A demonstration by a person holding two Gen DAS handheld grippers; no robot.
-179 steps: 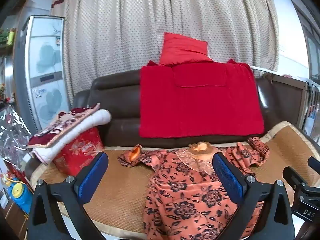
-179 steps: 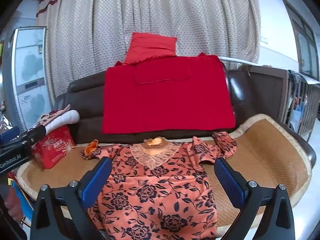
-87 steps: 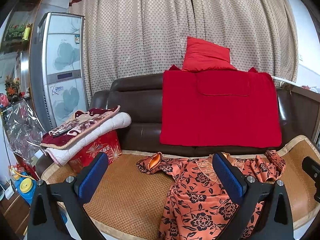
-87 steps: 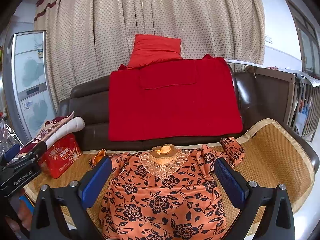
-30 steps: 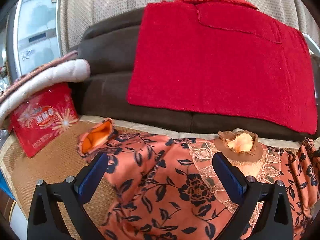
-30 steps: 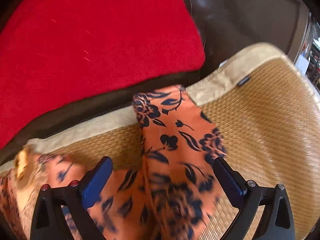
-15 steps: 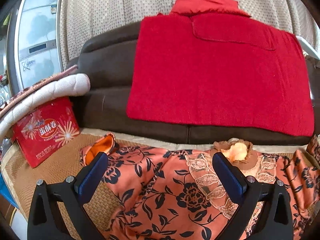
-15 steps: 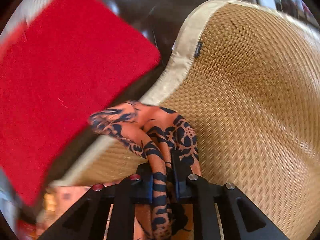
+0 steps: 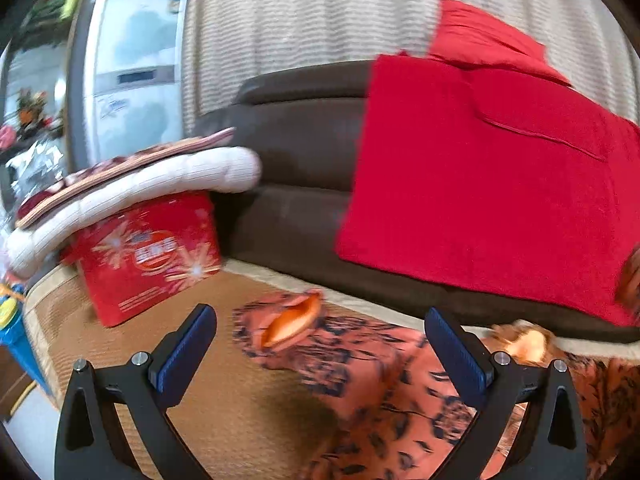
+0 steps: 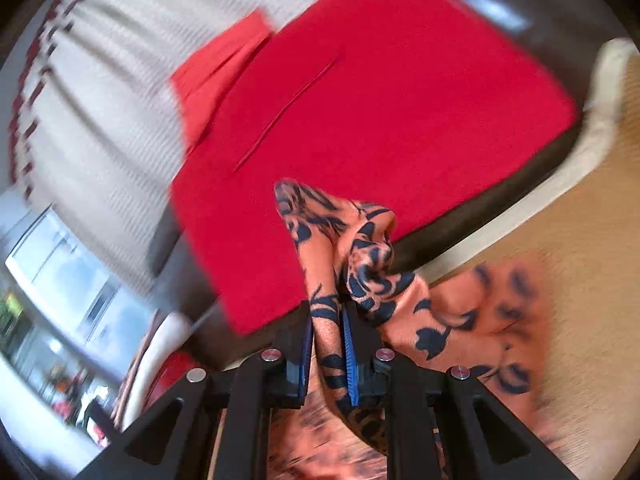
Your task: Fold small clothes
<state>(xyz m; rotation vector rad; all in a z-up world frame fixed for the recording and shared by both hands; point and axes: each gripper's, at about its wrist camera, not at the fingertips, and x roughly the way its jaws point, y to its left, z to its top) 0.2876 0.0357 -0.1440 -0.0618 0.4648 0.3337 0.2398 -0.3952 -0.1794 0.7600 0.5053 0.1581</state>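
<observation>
Right claw [image 10: 326, 344] is pressed together, pinching a sleeve of the orange floral blouse [image 10: 460, 320]. The fabric runs up betw. the blue pads [image 10: 347, 344] and bunches into a twisted knot just above them, lifted clear of the woven mat [image 10: 592, 240]. Rest of the sleeve trails down to the right onto the mat; that part is smeared by motion blur, so the print is hard to read there. Below the claw the blouse is cut off by the frame and the black arms.

Left claw [image 9: 320, 350] is spread wide, holding nothing, hovering over the blouse [image 9: 384, 384] w/ its blue pads [image 9: 184, 350] on either side of the other sleeve's open cuff [image 9: 290, 320]. Cuff lies flat on the mat [image 9: 240, 400], orange lining showing. Collar area at right is blurred; can't make out detail. Lower hem is out of frame.

Behind: brown leather sofa [image 9: 296, 152] backrest, a red blanket [image 9: 492, 184] draped over it, a red cushion [image 9: 484, 40] on top, partly cut by the blur. Left end of the mat: a red printed box [image 9: 148, 256] under a rolled white quilt [image 9: 132, 192]. Text on the box is unreadable. Beige curtain [image 9: 300, 16] and a tall white appliance [image 9: 132, 64] stand further back.
</observation>
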